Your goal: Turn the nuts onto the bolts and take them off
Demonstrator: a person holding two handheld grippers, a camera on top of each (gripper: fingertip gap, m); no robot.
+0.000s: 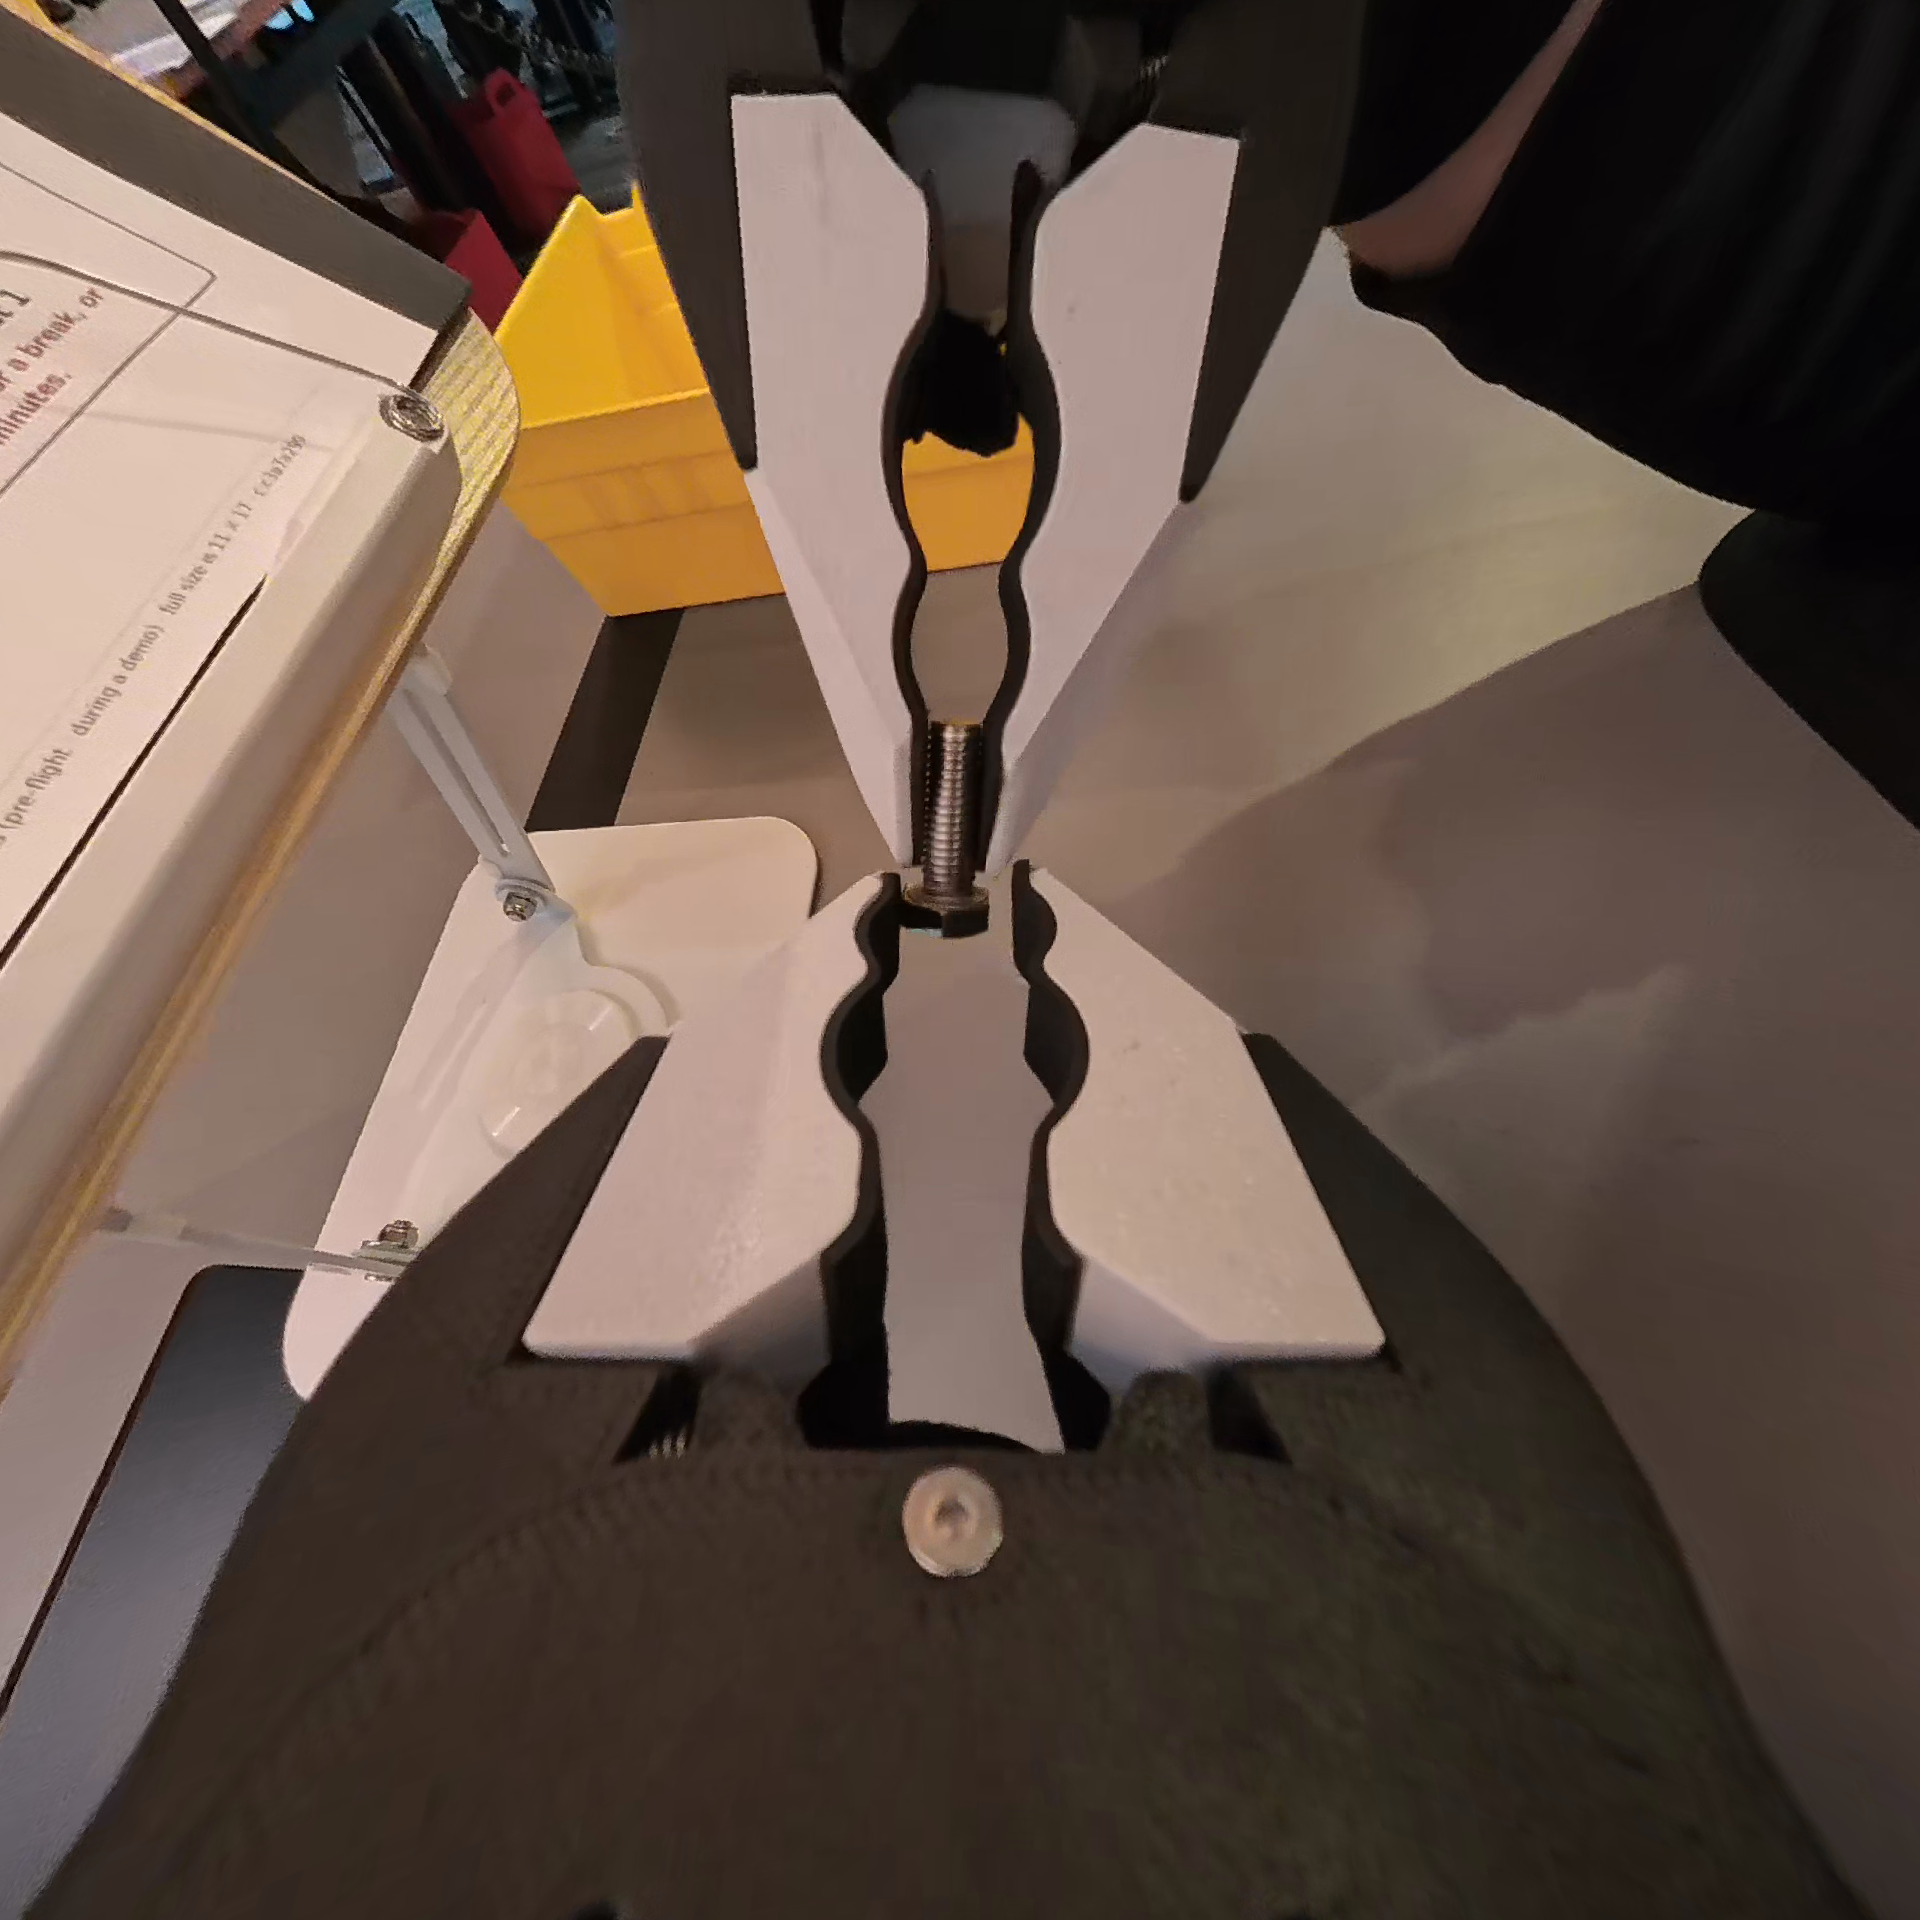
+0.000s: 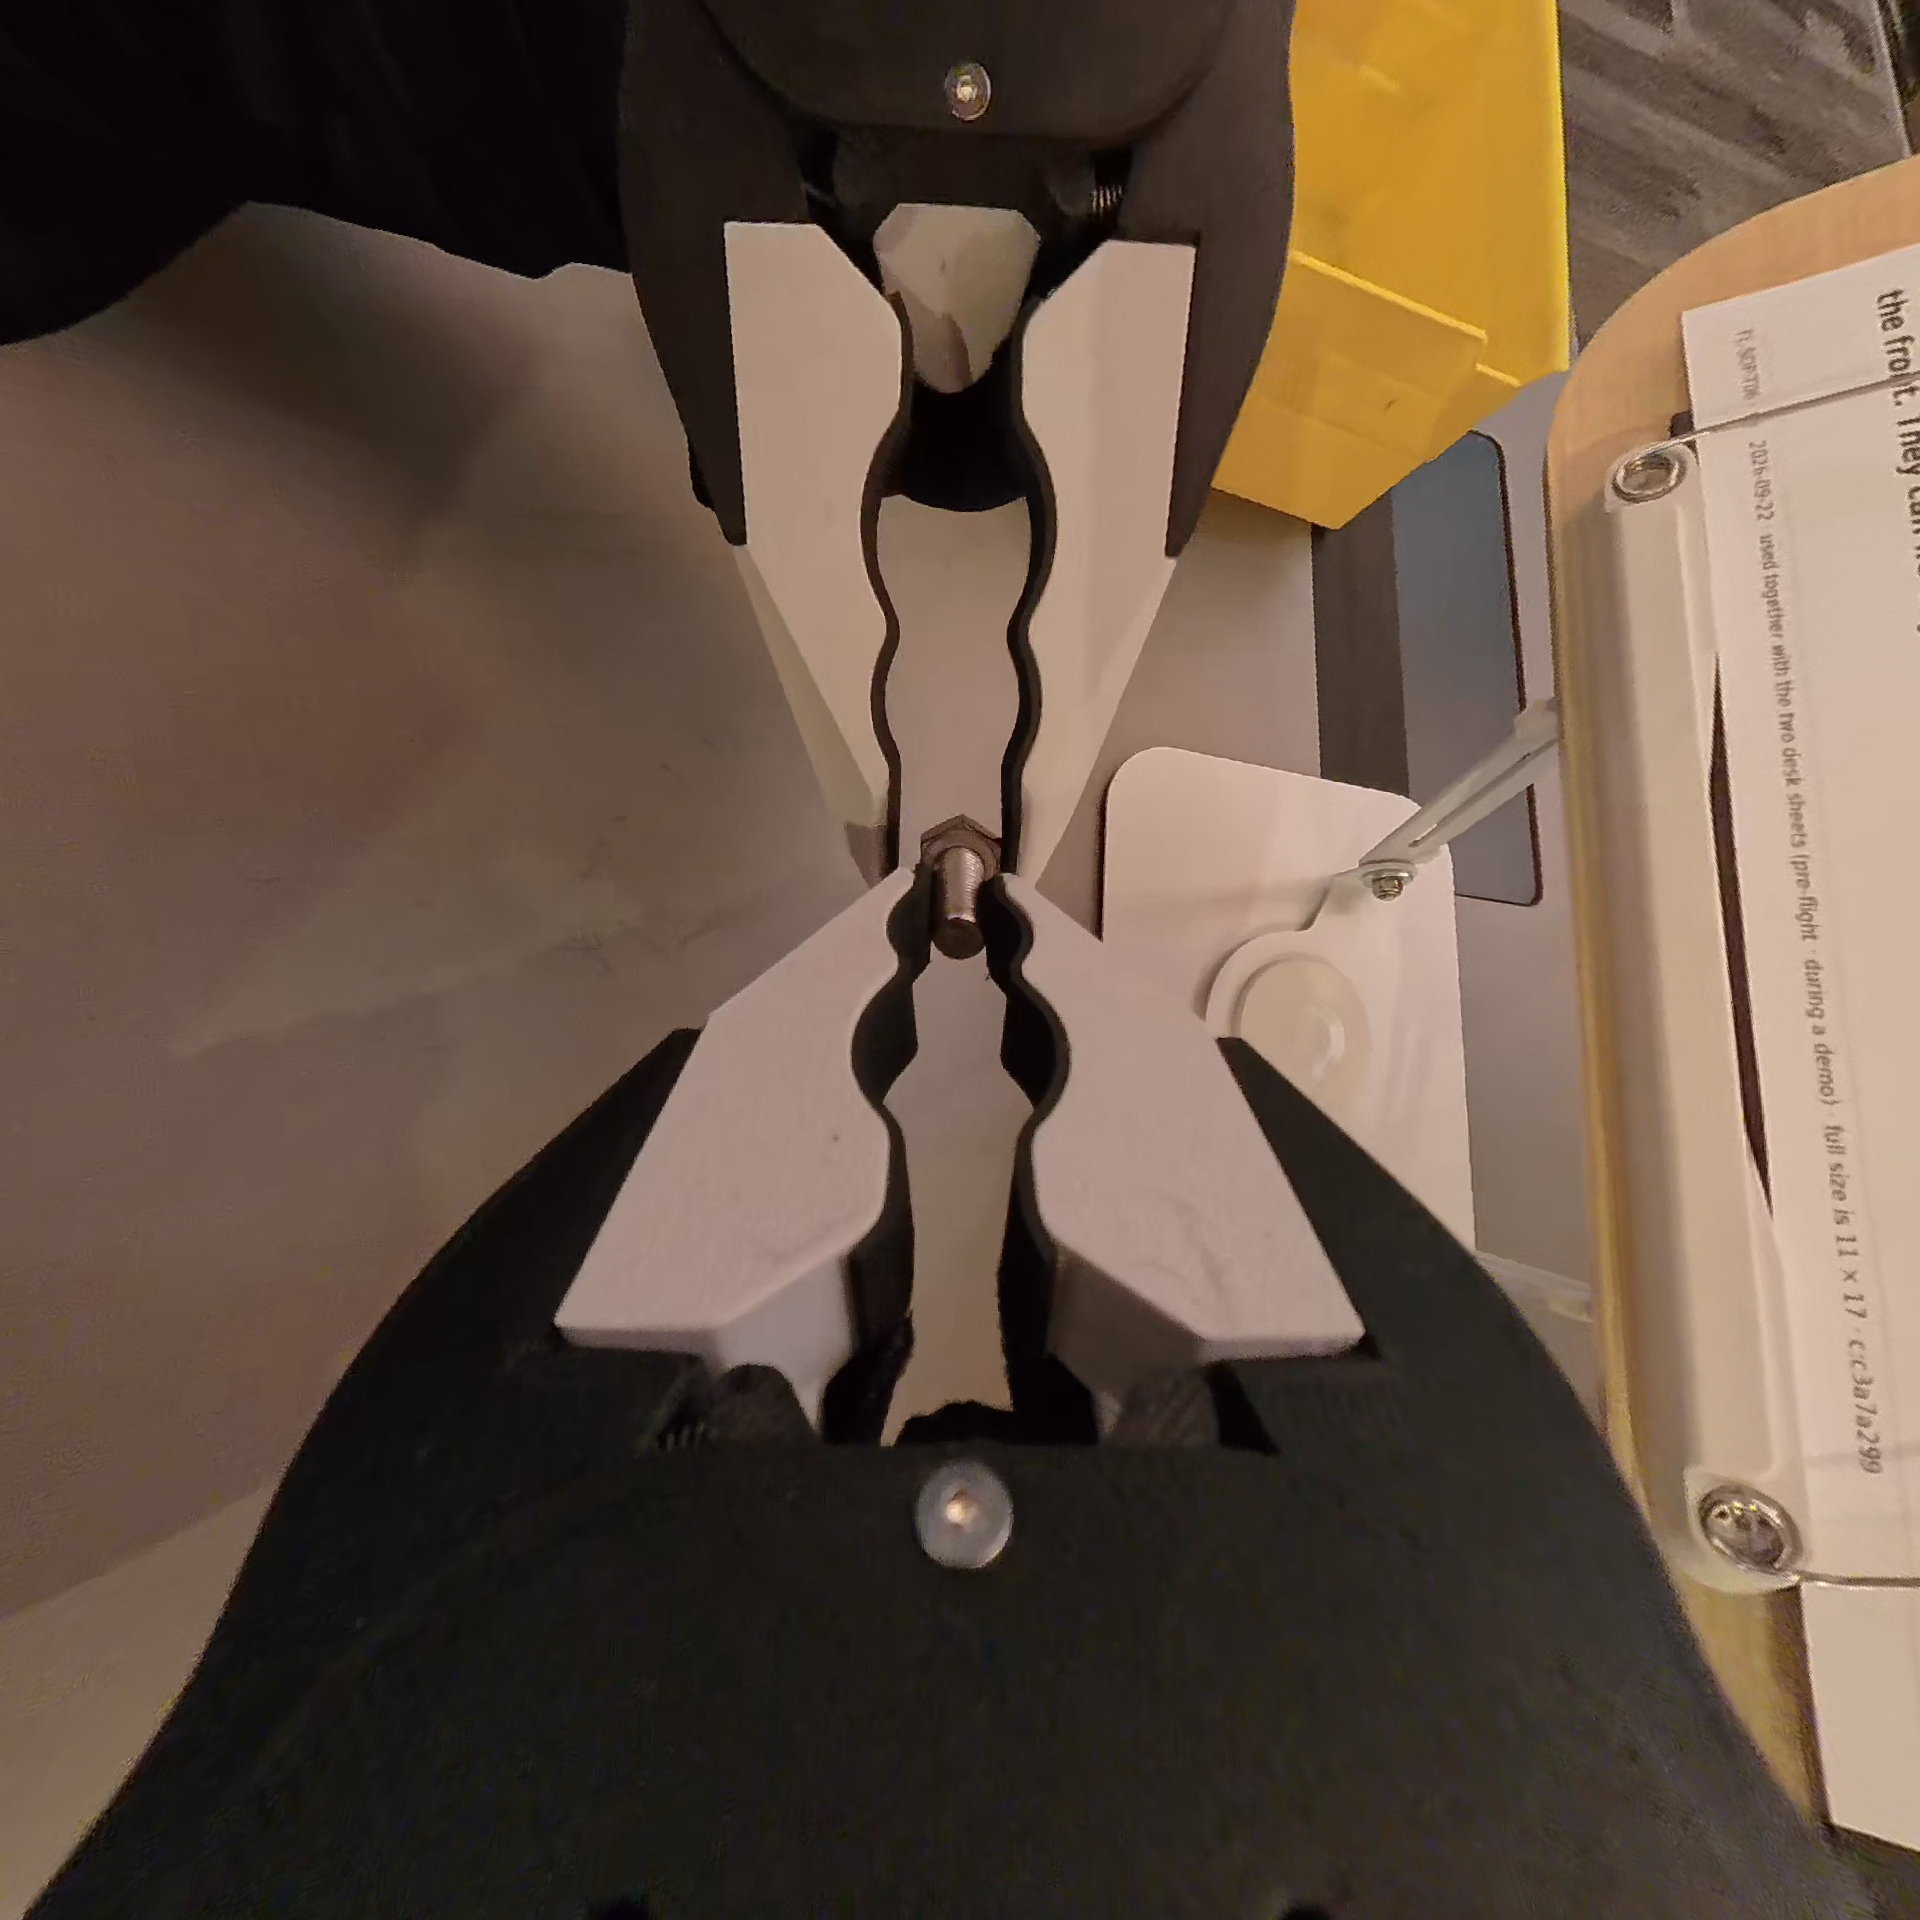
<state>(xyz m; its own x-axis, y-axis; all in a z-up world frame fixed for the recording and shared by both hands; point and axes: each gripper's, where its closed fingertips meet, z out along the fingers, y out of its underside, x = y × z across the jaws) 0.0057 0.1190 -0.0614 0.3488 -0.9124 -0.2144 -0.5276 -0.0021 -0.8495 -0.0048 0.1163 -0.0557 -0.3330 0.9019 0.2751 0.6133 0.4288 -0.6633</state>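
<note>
The two grippers face each other tip to tip above a grey table. My right gripper (image 2: pixel 956 914) is shut on the threaded shaft of a steel bolt (image 2: pixel 956 899), which points back at its camera. In the left wrist view it reaches down from the top (image 1: pixel 951 831) with the bolt (image 1: pixel 951 800) between its pads. A hex nut (image 1: pixel 940 920) sits on the bolt's end. My left gripper (image 1: pixel 951 894) is closed around the nut at its fingertips. In the right wrist view the left gripper (image 2: pixel 954 831) comes from the top, holding the nut (image 2: pixel 956 836).
A yellow plastic bin (image 1: pixel 623 436) stands behind the grippers and also shows in the right wrist view (image 2: pixel 1392 260). A white stand base (image 1: pixel 582 966) carries a tilted wooden board with a printed sheet (image 2: pixel 1766 831). A dark sleeve (image 1: pixel 1662 260) is at the upper right. My two grippers' fingertips are within a few centimetres of each other.
</note>
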